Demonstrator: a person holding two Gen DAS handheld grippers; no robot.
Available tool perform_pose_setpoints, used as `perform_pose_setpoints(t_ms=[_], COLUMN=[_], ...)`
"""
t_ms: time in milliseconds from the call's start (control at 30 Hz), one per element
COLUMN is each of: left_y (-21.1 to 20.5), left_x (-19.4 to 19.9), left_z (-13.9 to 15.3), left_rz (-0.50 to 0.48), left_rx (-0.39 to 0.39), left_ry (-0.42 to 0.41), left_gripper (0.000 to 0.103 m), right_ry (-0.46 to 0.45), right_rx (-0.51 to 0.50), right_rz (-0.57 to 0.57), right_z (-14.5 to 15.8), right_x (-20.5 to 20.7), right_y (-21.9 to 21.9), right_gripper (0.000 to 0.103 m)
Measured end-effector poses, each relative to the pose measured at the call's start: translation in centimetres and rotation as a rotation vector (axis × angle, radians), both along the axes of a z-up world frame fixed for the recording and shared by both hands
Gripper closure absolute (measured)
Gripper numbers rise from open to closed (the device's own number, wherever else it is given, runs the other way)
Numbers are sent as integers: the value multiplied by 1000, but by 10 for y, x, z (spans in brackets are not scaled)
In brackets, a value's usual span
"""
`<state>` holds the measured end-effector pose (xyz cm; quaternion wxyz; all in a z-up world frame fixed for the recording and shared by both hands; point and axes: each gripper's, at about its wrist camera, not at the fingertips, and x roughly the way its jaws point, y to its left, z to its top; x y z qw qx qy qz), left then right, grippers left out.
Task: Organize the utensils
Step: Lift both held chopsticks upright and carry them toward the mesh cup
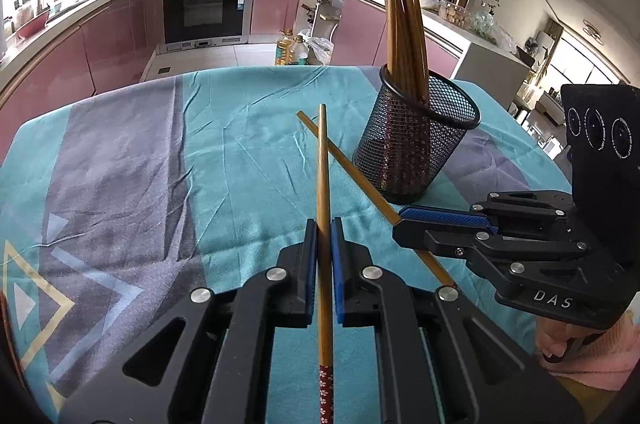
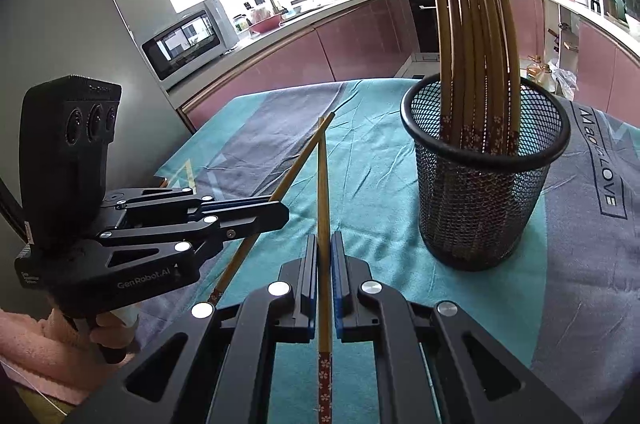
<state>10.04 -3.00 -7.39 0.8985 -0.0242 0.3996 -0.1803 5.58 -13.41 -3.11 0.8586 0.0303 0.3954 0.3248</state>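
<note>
A black mesh holder (image 1: 416, 140) (image 2: 486, 176) stands upright on the teal cloth with several brown chopsticks (image 1: 404, 24) (image 2: 472, 36) in it. My left gripper (image 1: 324, 228) is shut on one chopstick (image 1: 323, 184) that points forward over the cloth. My right gripper (image 2: 325, 240) is shut on another chopstick (image 2: 322, 192). The two sticks cross near their far tips. The right gripper appears in the left wrist view (image 1: 404, 218), and its chopstick (image 1: 352, 168) runs diagonally. The left gripper appears in the right wrist view (image 2: 276, 212) with its chopstick (image 2: 296, 164). The holder stands ahead and right of both grippers.
The table is covered with a teal and grey patterned cloth (image 1: 140, 184) (image 2: 580, 264). Behind it are pink kitchen cabinets, an oven (image 1: 208, 8), oil bottles (image 1: 292, 50) on the floor and a microwave (image 2: 188, 36) on the counter.
</note>
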Motion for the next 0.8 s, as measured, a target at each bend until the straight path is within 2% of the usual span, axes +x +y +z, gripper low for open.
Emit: perform_pose_setpoints(t_ms=[800], left_y=[4], left_x=[-21], left_z=[33], left_rz=[-24], left_rx=[-54], left_ry=[-83], left_gripper=[96], right_ry=[-108], right_rx=[49], right_rz=[-54], right_z=[33], right_x=[-13], right_y=[-23], right_gripper=[97])
